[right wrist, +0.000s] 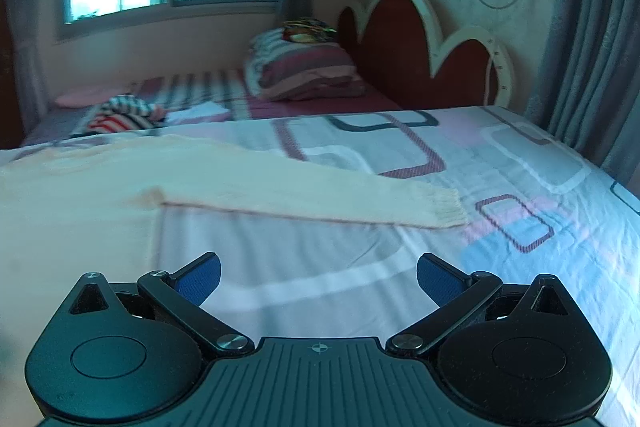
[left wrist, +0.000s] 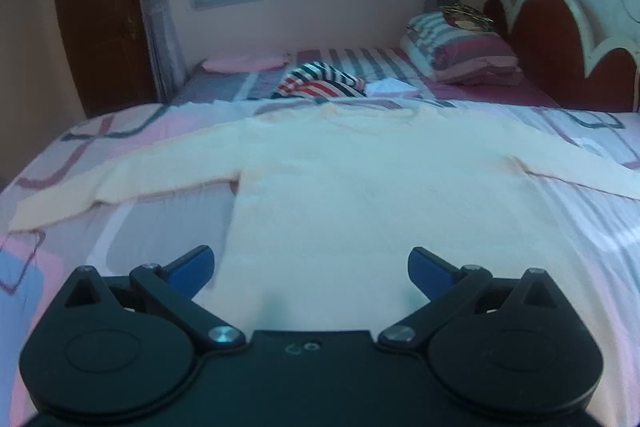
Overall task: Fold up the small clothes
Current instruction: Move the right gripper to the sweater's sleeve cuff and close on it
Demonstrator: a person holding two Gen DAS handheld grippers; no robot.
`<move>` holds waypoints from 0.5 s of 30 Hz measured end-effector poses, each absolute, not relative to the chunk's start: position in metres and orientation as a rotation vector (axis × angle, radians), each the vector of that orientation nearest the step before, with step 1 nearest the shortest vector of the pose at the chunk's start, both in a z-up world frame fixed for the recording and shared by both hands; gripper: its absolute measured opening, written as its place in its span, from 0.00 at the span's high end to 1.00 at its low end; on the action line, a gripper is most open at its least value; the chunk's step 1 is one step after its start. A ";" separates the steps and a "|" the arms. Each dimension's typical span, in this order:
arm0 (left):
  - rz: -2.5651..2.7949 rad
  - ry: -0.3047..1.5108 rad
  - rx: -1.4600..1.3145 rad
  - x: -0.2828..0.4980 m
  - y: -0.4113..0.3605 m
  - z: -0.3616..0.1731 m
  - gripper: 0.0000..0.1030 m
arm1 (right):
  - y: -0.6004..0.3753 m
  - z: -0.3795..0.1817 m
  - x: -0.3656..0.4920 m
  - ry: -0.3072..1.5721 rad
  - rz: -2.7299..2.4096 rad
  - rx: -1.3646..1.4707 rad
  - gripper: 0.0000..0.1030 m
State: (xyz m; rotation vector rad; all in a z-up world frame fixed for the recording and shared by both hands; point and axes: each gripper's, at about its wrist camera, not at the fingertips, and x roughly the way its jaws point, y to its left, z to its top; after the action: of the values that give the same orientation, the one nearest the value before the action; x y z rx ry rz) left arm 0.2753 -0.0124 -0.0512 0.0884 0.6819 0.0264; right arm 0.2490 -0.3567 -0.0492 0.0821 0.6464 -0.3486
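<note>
Sweater (left wrist: pixel 360 187) lies flat on the bed (right wrist: pixel 500 163), sleeves spread toward both side edges, ready for folding. Your left tool (left wrist: pixel 311 269) hovers wide open and empty over its hem; your right tool (right wrist: pixel 319 277), equally open, over sheet near the sleeve (right wrist: pixel 320 191).

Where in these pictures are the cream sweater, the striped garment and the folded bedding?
cream sweater (left wrist: pixel 360 187), left wrist view, chest panel.
striped garment (left wrist: pixel 320 83), left wrist view, middle of the heap.
folded bedding (right wrist: pixel 304 71), right wrist view, front face.

The sweater (left wrist: pixel 360 187) is plain cream; the bedsheet (right wrist: pixel 440 155) shows pink, blue and white rectangles; at 12 o'clock lies a red-navy-white striped garment (left wrist: pixel 320 83).
</note>
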 end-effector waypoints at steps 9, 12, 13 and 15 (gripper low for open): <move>0.063 0.697 0.052 0.330 0.006 -0.071 0.00 | -0.447 -0.093 0.311 0.653 -0.514 0.176 0.01; 0.076 0.705 0.032 0.340 0.017 -0.076 0.01 | -0.470 -0.100 0.315 0.648 -0.564 0.208 0.01; 0.073 0.704 0.028 0.342 0.020 -0.076 0.01 | -0.475 -0.101 0.315 0.641 -0.575 0.216 0.01; 0.070 0.703 0.029 0.347 0.026 -0.078 0.01 | -0.482 -0.101 0.312 0.622 -0.591 0.233 0.18</move>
State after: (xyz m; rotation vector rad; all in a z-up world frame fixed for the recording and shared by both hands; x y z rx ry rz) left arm 0.3467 0.0261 -0.0784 0.0289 0.7031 0.0703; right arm 0.3120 -0.4816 -0.1010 0.2333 0.6224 -0.5913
